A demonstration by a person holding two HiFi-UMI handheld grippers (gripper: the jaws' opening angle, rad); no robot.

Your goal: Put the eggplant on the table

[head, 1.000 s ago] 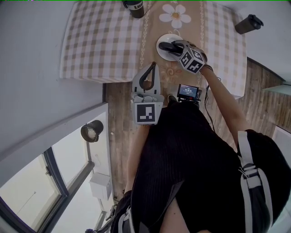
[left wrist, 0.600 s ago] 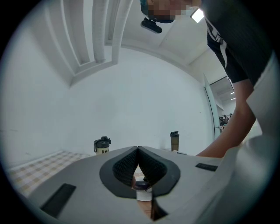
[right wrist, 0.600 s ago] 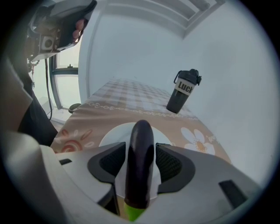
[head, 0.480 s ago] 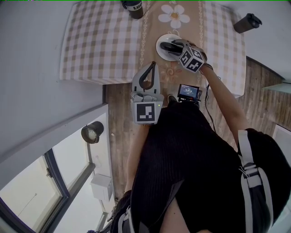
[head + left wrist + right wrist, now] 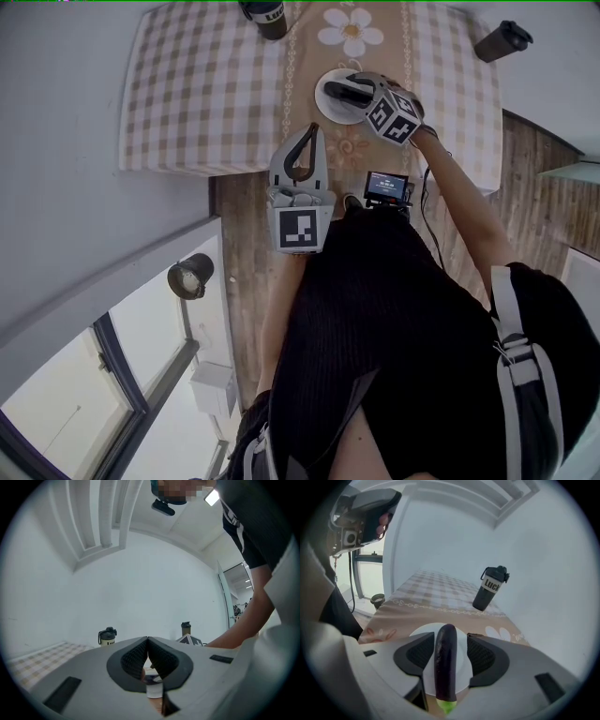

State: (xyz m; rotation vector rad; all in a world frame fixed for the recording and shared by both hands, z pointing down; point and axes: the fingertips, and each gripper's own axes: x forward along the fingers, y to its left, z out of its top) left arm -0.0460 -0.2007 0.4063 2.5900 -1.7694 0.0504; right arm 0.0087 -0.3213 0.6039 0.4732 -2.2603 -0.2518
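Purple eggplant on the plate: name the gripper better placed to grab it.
Right. The right gripper straddles the purple eggplant on the round white plate, jaws open; the left gripper is shut, farther off.

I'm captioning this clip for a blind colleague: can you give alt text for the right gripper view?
A dark purple eggplant lies lengthwise between the right gripper's open jaws, over a white plate on a patterned tablecloth. A dark bottle stands farther back before a pale wall.

Left gripper (image 5: 313,131) level, fingers (image 5: 133,657) pressed together; right gripper (image 5: 333,92) angled down, fingers (image 5: 483,656) spread wide.
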